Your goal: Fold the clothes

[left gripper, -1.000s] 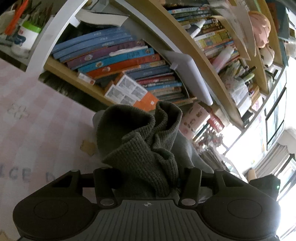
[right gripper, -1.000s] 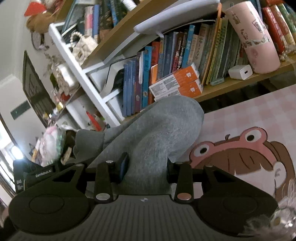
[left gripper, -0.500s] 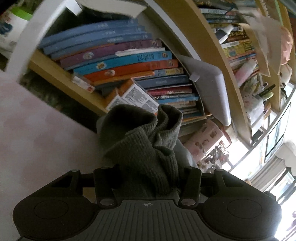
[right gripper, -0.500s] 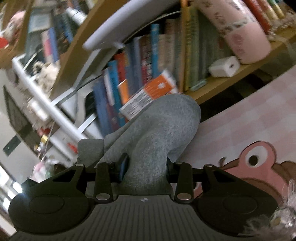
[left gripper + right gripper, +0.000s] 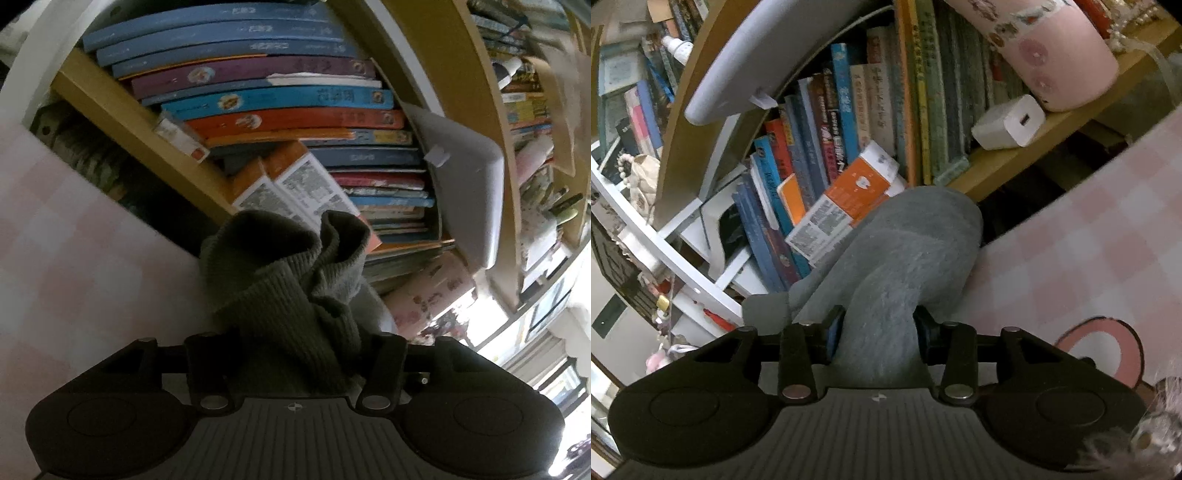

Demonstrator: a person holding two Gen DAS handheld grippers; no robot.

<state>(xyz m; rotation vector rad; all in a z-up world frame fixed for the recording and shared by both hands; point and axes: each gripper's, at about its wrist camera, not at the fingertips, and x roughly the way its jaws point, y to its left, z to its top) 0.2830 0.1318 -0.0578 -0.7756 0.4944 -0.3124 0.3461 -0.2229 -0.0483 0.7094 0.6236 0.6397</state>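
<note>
My left gripper (image 5: 295,354) is shut on the dark ribbed knit cuff (image 5: 284,295) of a grey garment and holds it bunched up above the pink checked table cover (image 5: 66,258). My right gripper (image 5: 879,332) is shut on a fold of the garment's smooth grey fabric (image 5: 905,254), which rises in a hump in front of the fingers. The garment hangs between the two grippers. The fingertips of both grippers are hidden by cloth.
A wooden bookshelf (image 5: 140,125) packed with books stands close behind the table, with orange boxes (image 5: 857,192), a white charger (image 5: 1008,125) and a pink cup (image 5: 1052,55) on it. A frog print (image 5: 1100,350) marks the table cover at the right.
Both grippers have moved forward and up toward the bookshelf with the garment held in them. The shelf now fills more of each view and less table shows.
</note>
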